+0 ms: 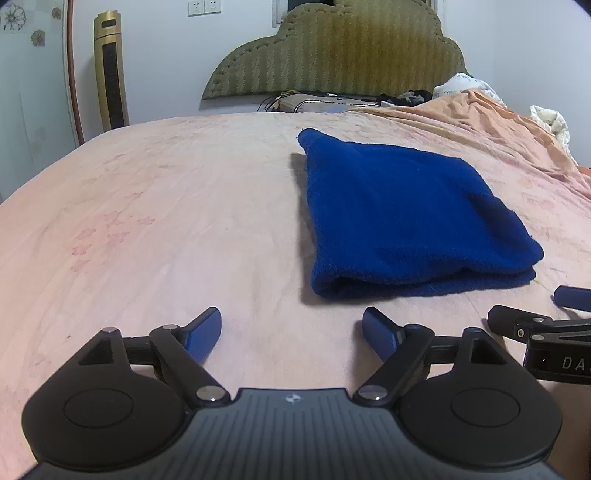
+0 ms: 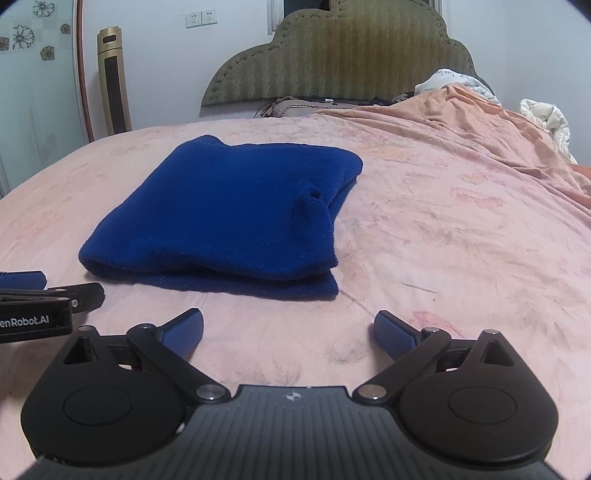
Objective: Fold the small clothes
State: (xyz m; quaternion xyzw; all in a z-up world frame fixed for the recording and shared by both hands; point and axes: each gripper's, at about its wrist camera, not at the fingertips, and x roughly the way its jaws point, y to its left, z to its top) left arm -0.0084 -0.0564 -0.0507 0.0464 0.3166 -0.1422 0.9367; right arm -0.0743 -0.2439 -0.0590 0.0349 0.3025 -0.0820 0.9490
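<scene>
Garment [image 1: 410, 218] folded on bed [image 1: 166, 206]

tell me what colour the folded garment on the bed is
Solid deep blue folded garment, no pattern; it shows best in the right wrist view.

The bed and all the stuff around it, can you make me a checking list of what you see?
Surface: pink bedsheet with faint flower prints, wrinkled.
Job's things: blue cloth lies folded in layers on the sheet; a small bump on top.
Clutter: orange blanket and white quilt bunched at far right; pillow by the headboard.
Grippers: left gripper open, empty, short of the cloth; right gripper open, empty.
Cables: dark cords near the pillow.
Surroundings: green headboard, gold tower fan, wall sockets.
</scene>
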